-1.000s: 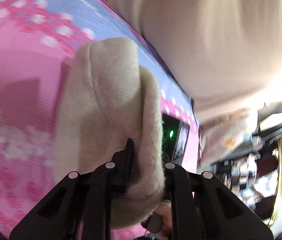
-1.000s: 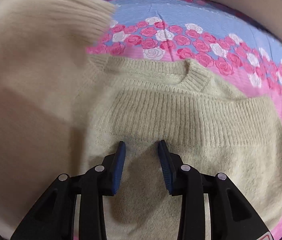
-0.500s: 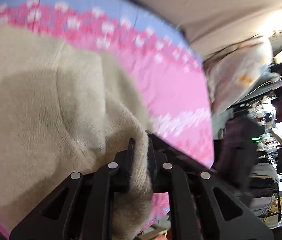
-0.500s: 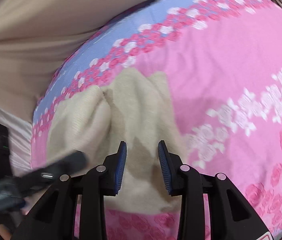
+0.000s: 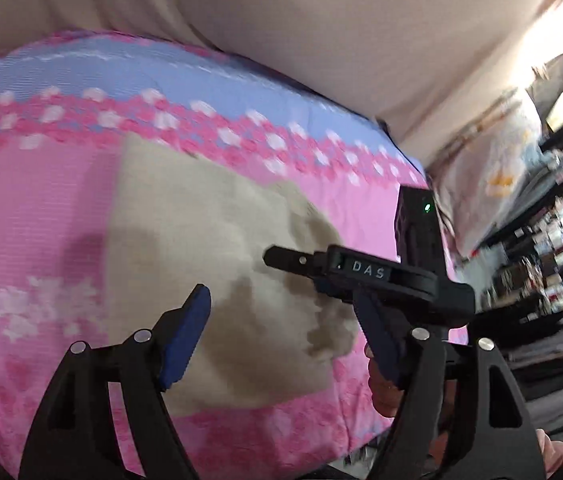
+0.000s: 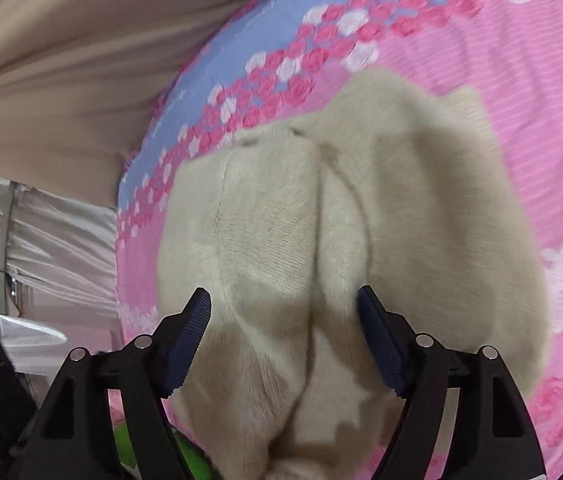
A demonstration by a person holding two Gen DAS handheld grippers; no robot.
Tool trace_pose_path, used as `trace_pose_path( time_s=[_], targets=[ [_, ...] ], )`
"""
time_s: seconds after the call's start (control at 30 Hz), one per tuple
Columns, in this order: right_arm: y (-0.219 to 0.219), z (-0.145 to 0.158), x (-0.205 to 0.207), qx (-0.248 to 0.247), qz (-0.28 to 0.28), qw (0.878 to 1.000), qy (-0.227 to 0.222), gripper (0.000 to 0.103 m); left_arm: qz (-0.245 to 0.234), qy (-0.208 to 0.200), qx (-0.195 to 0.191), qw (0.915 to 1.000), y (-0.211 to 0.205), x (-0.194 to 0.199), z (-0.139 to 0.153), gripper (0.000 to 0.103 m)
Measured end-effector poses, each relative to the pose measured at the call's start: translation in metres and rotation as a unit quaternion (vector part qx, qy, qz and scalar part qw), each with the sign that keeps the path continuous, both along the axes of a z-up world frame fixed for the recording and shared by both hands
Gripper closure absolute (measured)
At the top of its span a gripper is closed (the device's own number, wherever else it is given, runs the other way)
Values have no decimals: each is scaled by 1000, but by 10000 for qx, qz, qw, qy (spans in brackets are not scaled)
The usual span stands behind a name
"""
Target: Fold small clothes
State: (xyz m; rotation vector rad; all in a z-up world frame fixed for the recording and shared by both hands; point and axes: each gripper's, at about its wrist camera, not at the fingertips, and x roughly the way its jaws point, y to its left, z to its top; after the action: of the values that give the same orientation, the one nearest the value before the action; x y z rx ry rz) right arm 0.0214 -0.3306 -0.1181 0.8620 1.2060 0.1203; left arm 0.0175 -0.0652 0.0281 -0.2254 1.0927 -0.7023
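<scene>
A: Sweater (image 6: pixel 281 248) first, where was it?
B: Cream knit, lay bunched on the pink flowered bedspread (image 6: pixel 521 80), close to the blue band with the rose border. Folded over itself, a long ridge ran down its middle in the right wrist view.
A: Right gripper (image 6: pixel 283 312)?
B: Jaws were opening, blue pads spread wide. The ridge of the sweater sat between them but neither pad pressed on it, so nothing gripped.
A: Left gripper (image 5: pixel 281 320)?
B: Same, jaws opening, pads apart over the sweater (image 5: pixel 209 248). No cloth pinched. Pointed down at the near part of the garment.
A: Could you see one gripper from the other camera?
B: Yes, left wrist view caught the right gripper (image 5: pixel 361 276) side on, black body marked DAS, a green light on the block above it. It hung over the sweater's right edge. Fingers of the person's hand (image 5: pixel 385 384) showed under it, partly hidden by the left gripper's finger.
A: Background?
B: Beige curtain (image 5: pixel 321 32) behind the bed, blurred cluttered shelves (image 5: pixel 553 248) on the right. White quilted fabric (image 6: pixel 41 240) on the left of the right wrist view
</scene>
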Motion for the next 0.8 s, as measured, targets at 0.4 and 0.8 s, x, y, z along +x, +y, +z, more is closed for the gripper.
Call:
trace_pose_path(
  time_s=[0.4, 0.8],
  targets=[
    [-35, 107, -35, -1712, -32, 9800, -1014, 89, 588, -160, 129, 9981, 31, 11, 4, 29],
    [-38, 107, -69, -1721, -142, 9806, -932, 80, 37, 111, 770, 9970, -35, 17, -29, 29]
  ],
)
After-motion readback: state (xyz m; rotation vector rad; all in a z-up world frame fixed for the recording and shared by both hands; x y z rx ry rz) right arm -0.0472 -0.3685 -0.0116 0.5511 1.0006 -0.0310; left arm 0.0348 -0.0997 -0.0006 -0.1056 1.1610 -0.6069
